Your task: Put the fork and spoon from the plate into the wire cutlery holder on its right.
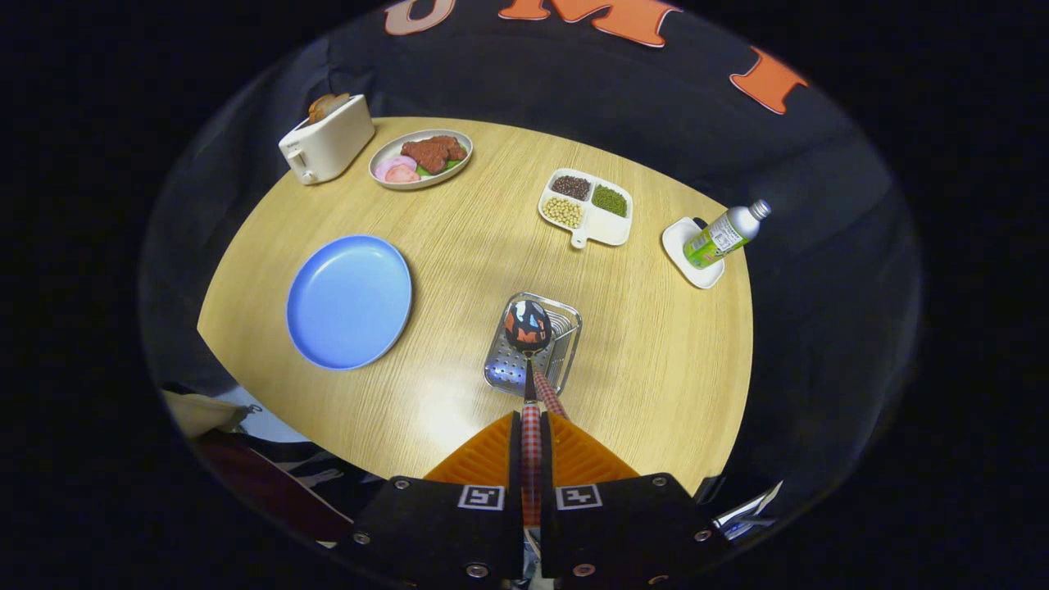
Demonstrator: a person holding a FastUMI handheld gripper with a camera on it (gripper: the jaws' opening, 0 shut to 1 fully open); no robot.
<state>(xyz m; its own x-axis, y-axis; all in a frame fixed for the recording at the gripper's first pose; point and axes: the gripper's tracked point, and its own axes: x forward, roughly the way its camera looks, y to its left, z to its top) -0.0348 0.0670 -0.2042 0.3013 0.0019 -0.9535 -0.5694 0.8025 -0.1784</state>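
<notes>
My gripper [531, 419] is shut on the red-checked handle of the spoon [527, 326], both orange fingers [483, 451] pressing on it. The spoon's shiny bowl hangs over the wire cutlery holder [504, 369], which stands just ahead of the fingers. A second red-checked handle, the fork's [551, 397], leans out of the holder toward the fingertips, right beside the spoon's handle. The fork's tines seem to lie inside the holder, partly hidden by the spoon. The blue plate [348, 301] lies to the left of the holder with nothing on it.
On the round wooden table [656, 369], a white toaster [326, 139] with bread and a plate of food [420, 158] stand at the far left. A divided dish of beans [586, 206] sits beyond the holder. A bottle [725, 233] leans on a white dish far right.
</notes>
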